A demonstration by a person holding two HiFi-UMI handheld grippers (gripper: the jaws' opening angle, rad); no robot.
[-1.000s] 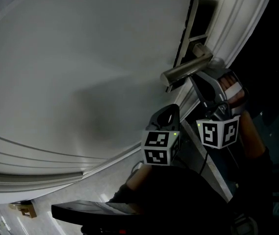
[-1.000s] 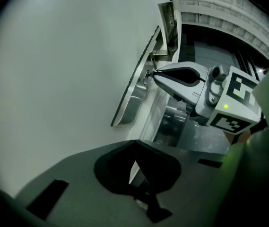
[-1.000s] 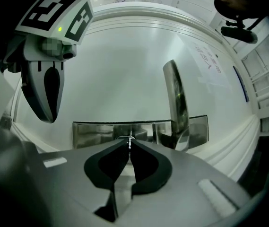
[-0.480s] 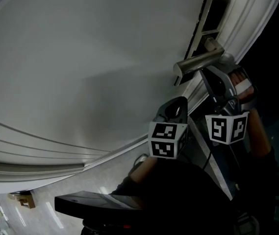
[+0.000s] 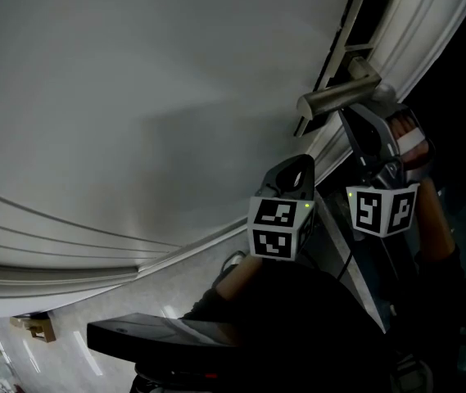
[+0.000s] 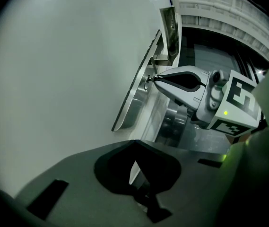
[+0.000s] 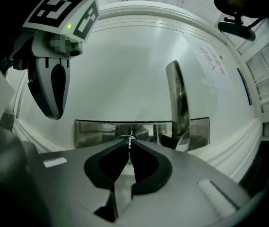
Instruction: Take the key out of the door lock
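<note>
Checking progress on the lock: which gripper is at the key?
The right gripper, its tips pinching the key at the lock plate; the left gripper hangs back, empty.

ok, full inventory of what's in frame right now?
white panelled door: 1, white, fills most of the head view
brushed metal lock plate: 1, silver, on the door
metal lever handle: 1, silver, on the plate
small metal key: 1, silver, in the lock, beside the handle
small tan object: 1, on the pale floor, too small to identify
left gripper: 1, grey, jaws shut, empty, off the door
right gripper: 1, grey, jaws shut on the key
</note>
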